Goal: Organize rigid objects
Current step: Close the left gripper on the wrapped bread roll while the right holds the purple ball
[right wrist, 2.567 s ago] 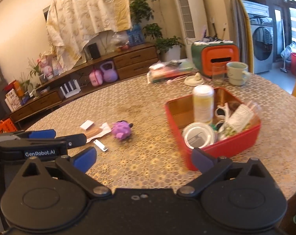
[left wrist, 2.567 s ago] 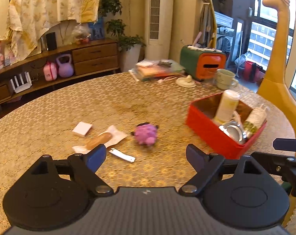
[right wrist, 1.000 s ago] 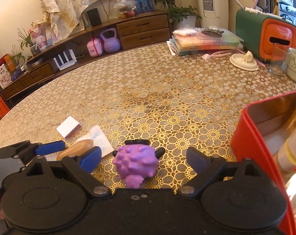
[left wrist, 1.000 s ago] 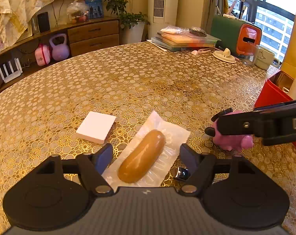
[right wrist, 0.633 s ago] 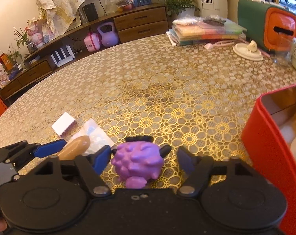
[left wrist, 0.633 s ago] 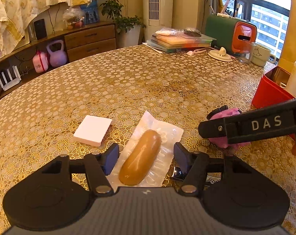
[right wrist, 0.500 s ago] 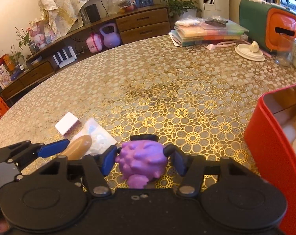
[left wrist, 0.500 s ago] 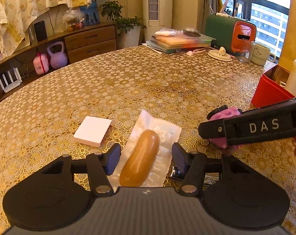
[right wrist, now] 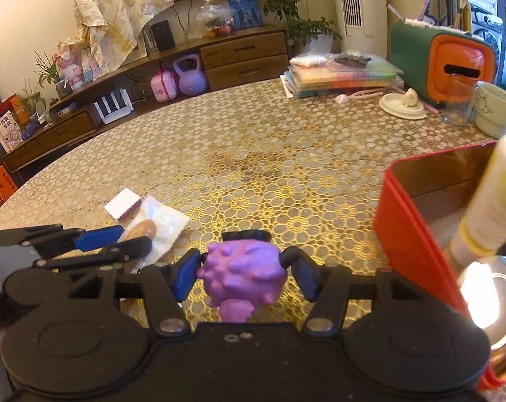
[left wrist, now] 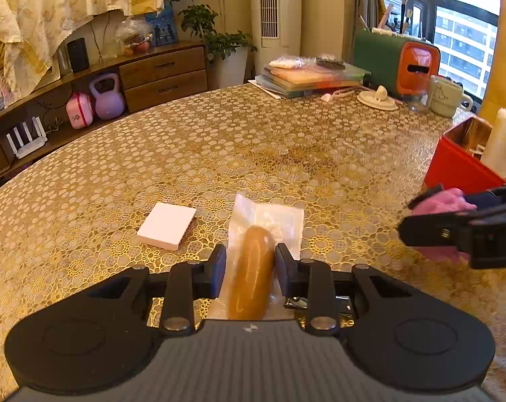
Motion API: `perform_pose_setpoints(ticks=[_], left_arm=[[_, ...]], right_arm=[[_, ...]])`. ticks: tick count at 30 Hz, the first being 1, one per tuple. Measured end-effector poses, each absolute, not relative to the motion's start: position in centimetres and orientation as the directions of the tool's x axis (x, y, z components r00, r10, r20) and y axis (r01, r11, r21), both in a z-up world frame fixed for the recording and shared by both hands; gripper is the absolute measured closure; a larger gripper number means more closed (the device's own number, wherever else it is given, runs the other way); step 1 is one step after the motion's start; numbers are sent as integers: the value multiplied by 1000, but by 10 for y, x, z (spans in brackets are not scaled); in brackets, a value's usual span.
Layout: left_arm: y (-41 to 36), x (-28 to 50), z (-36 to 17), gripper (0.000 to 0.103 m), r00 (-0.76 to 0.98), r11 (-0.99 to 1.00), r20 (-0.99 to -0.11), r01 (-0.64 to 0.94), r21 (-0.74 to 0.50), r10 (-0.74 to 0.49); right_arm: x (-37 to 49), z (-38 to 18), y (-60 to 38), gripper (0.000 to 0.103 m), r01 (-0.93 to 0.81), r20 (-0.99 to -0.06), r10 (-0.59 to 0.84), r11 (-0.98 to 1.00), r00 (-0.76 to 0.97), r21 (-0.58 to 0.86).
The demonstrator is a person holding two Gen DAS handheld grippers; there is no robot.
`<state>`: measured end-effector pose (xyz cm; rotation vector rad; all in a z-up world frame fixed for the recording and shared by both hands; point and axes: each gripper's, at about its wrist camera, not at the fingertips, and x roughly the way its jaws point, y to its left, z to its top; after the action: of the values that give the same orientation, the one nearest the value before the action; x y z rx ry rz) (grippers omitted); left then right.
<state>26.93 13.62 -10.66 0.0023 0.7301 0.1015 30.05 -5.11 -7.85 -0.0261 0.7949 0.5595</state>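
My left gripper (left wrist: 250, 268) is shut on a brown sausage (left wrist: 251, 269) in a clear plastic wrapper, low over the gold patterned table (left wrist: 253, 154). My right gripper (right wrist: 244, 273) is shut on a purple spiky toy (right wrist: 242, 276) and holds it just left of the red box (right wrist: 417, 234). The toy (left wrist: 440, 202) and the right gripper (left wrist: 464, 231) show at the right edge of the left wrist view. The sausage (right wrist: 142, 229) and the left gripper (right wrist: 95, 241) show at the left of the right wrist view.
A white square pad (left wrist: 167, 221) lies left of the sausage. A small metal clip (left wrist: 320, 301) lies under my left gripper's right finger. The red box holds a cream bottle (right wrist: 491, 201) and a round metal lid (right wrist: 491, 298). Books, a green-orange case, a glass and a mug (right wrist: 494, 110) stand at the far edge.
Both grippers have closed: the left on the sausage, the right on the purple toy. The right gripper has lifted the toy and moved toward the red box.
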Motion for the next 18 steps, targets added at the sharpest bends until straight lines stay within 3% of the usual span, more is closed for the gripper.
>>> perform_pose_setpoints(ticks=[11, 13, 18], left_arm=[[114, 245, -72, 80, 744, 996, -664, -83, 13, 71], [108, 240, -67, 96, 747, 997, -663, -71, 7, 57], [97, 235, -58, 96, 747, 997, -663, -75, 2, 57]], right_arm=[[268, -46, -107, 44, -479, -656, 467, 859, 594, 178], [264, -40, -120, 44, -477, -644, 469, 860, 604, 178], [260, -28, -151, 44, -451, -629, 455, 874, 630, 181]])
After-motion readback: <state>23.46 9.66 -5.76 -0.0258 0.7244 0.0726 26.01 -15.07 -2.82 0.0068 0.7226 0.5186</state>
